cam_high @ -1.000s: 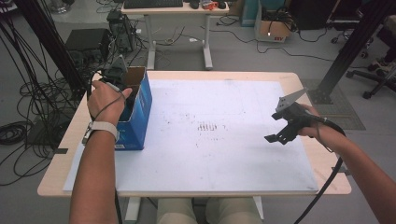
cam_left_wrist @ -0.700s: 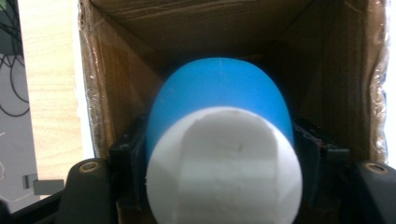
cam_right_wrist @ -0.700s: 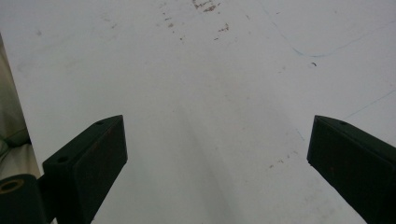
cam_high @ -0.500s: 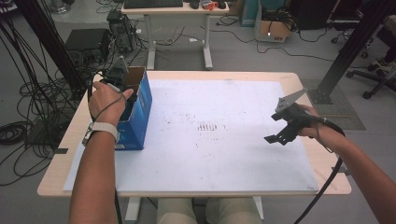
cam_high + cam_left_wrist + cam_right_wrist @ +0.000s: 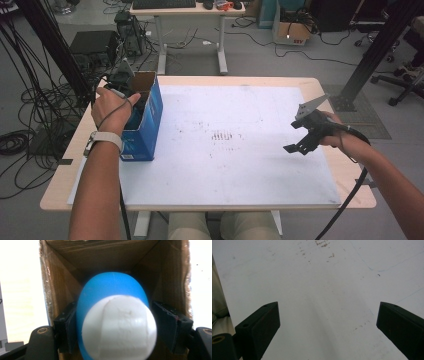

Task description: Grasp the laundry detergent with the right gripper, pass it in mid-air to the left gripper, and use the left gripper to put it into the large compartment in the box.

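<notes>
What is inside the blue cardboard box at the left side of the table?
Inside the box a blue and white object sits between the jaws of the left gripper. The object covers the box floor beneath it.

Two grippers are being seen: the left gripper (image 5: pixel 131 94) at the upper left of the high view, the right gripper (image 5: pixel 300 142) at its right. One blue cardboard box (image 5: pixel 148 125) and one blue-and-white bottle (image 5: pixel 115 317) are being counted, and one table (image 5: pixel 320 87).
</notes>
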{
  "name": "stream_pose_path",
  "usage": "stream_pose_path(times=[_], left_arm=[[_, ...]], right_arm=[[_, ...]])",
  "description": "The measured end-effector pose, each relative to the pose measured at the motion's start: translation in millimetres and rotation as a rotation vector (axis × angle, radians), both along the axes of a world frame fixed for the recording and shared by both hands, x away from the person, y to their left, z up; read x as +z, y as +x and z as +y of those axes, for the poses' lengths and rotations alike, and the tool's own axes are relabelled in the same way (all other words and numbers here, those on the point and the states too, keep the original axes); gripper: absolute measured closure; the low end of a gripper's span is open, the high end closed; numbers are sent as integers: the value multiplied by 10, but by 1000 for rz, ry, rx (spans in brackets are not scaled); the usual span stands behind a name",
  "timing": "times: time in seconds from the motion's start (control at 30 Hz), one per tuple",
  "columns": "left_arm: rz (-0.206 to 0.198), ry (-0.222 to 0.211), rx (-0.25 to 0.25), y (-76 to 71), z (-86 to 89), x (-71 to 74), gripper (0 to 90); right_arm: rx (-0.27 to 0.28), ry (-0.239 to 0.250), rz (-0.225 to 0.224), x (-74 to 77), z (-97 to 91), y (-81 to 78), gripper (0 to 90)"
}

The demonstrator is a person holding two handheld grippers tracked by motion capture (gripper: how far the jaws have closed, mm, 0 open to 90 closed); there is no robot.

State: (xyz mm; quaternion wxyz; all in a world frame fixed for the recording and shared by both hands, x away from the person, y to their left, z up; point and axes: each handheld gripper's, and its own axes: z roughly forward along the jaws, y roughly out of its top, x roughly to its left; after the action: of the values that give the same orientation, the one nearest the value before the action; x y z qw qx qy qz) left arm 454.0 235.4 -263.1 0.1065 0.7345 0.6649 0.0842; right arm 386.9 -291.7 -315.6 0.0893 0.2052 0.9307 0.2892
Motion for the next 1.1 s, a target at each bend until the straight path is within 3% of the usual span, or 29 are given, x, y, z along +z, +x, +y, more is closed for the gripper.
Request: stream_pose_path(times=[0.07,0.1,0.23,0.43,0.7,0.93,1.0,1.07,1.1], left_arm=[[-20,15,-5,-24,-2,47,229],[-32,0,-5,-33,7,75,202],[-40,7,-31,-71,22,169,122],[-91,-33,-37,-142,52,337,116],[-160,-71,-94,-261,41,683,101],[-224,-88,-258,-429,-181,989,101],[-231,-98,-311,-480,-271,1039,101],[-238,-97,-372,-527,-368,1069,102],[-238,-90,-403,-550,-419,1081,103]], right_arm=[[1,-2,-4,14,-6,2,50],[3,1,-8,18,-8,6,50],[8,2,-18,43,-13,18,50],[11,-4,-29,102,10,33,50],[15,-29,-57,297,46,108,51],[16,-36,-80,498,127,238,51],[18,-36,-82,546,155,270,51],[-14,-36,-61,589,186,266,52],[7,-46,-73,608,197,290,52]])
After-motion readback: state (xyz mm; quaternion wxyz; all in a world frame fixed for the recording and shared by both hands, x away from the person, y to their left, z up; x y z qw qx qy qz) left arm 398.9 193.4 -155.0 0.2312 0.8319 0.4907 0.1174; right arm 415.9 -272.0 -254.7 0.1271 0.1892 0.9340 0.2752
